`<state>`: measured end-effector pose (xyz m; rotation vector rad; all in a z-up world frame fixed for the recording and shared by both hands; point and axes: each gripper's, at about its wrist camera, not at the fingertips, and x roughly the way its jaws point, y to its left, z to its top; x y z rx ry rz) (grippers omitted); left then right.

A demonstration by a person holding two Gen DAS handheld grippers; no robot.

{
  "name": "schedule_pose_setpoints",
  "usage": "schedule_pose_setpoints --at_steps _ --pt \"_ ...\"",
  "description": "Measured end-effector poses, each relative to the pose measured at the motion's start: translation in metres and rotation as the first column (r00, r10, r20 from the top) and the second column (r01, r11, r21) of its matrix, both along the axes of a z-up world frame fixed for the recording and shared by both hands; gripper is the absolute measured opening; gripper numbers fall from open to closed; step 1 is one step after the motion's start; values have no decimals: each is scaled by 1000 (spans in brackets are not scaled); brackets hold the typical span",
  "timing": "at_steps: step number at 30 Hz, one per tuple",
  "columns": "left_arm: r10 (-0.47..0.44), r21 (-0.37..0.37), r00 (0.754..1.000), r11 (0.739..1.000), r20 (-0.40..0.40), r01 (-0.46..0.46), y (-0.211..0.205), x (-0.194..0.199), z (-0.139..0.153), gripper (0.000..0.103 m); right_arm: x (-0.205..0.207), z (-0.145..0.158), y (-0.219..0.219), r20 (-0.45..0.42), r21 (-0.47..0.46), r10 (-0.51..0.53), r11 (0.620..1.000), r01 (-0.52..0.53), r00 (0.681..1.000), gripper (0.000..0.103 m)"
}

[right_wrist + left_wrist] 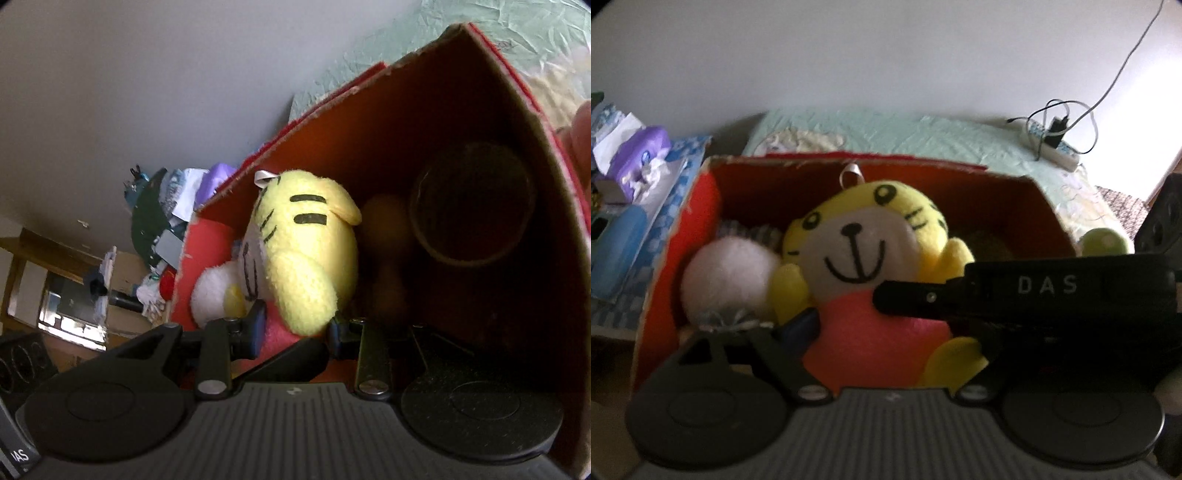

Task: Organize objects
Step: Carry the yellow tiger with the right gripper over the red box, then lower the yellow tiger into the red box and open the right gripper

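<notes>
**Tiger plush in red box, both grippers at it**

Right gripper (291, 332) reaches into the box (461, 122) at a steep tilt; its fingers (255, 328) press either side of the tiger (306, 251) at the pink belly, clenched on it. In the left view the same gripper (905, 295) enters from the right as a black bar marked "DAS", laid across the tiger's (864, 258) torso.

Left gripper (882, 350) is low at the box's (676, 236) near edge; one finger (798, 325) shows beside the tiger's arm, the other is hidden behind the black bar. Cannot tell whether it is released or clenched.

Tiger: fuzzy yellow pile, white muzzle, black stitched stripes and smile, white ribbon loop on top. It sits upright inside the box, leaning on the far wall.

Box: cardboard, red skin, torn raw edges. Beside the tiger, a fluffy white ball (727, 280) at left; a dark round tube (472, 206) at right.

Box rests on pale green quilted cloth (923, 136).
</notes>
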<state>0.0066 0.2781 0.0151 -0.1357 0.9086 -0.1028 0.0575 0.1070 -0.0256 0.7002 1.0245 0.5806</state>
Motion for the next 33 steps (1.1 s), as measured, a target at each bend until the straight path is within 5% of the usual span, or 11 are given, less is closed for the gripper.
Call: schedule_pose_setpoints --at_steps 16,19,23,33 --pt "-28 14 999 1000 -21 28 4 8 -12 95 -8 22 -13 36 -65 20 998 -17 999 55" --pt "-43 13 999 999 -22 43 4 7 -9 95 -16 31 -21 89 -97 -11 995 20 996 51" --pt "-71 32 997 997 -8 71 -1 1 -5 95 -12 32 -18 103 -145 -50 987 65 993 29" --pt "-66 35 998 997 -10 66 -3 -4 6 88 -1 19 3 97 -186 -35 981 52 995 27"
